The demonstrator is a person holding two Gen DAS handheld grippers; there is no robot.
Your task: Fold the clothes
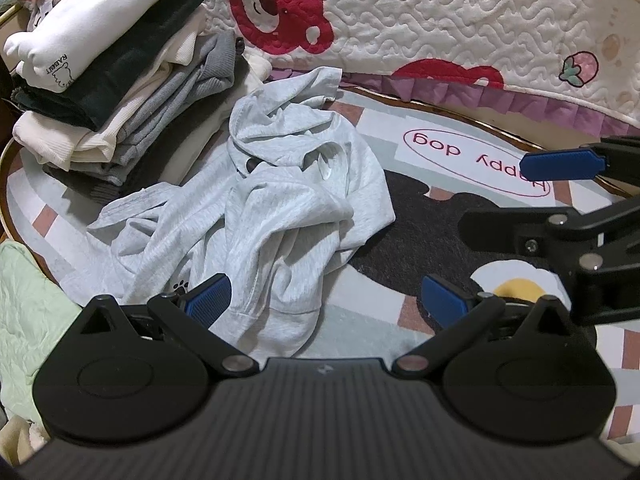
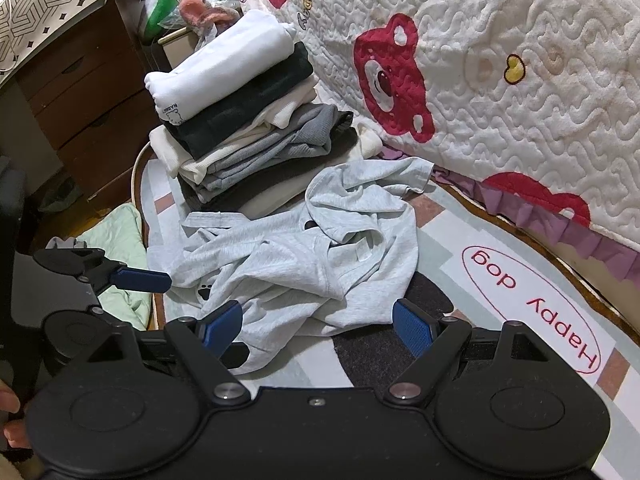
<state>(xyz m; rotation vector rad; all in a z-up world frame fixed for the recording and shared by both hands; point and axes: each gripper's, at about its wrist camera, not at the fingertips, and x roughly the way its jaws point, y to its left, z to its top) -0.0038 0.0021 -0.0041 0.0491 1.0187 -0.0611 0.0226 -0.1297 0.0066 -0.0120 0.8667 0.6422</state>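
Pale grey marl hoodie (image 1: 288, 204) lies crumpled on the round printed rug (image 1: 400, 312), unfolded, hood and sleeves bunched over the body. Small black paw print near its lower hem. One sleeve trails toward the stack of folded clothes (image 1: 120, 92) just behind it: white roll on top, then dark, cream and grey layers. Stack sits at the rug's far edge, against a quilted bedspread (image 1: 460, 20) with red bear patches and a purple frill.

Left tool (image 1: 326, 300): blue pads spread wide, nothing between them. Its left pad sits right over the hoodie's near edge; contact cannot be told. Right pad hangs over bare rug.

Right tool (image 2: 318, 326): also spread wide, empty. In its own view the left pad overlaps the hoodie's lower edge, the right pad is over the dark dog figure on the rug. Whether either pad touches cloth cannot be told.

Rug lettering "Happy dog" (image 2: 532, 308) reads upside down, to the right of the hoodie. Light green cloth (image 1: 28, 312) lies off the rug's left side. Brown drawer unit (image 2: 80, 96) stands beyond the stack.
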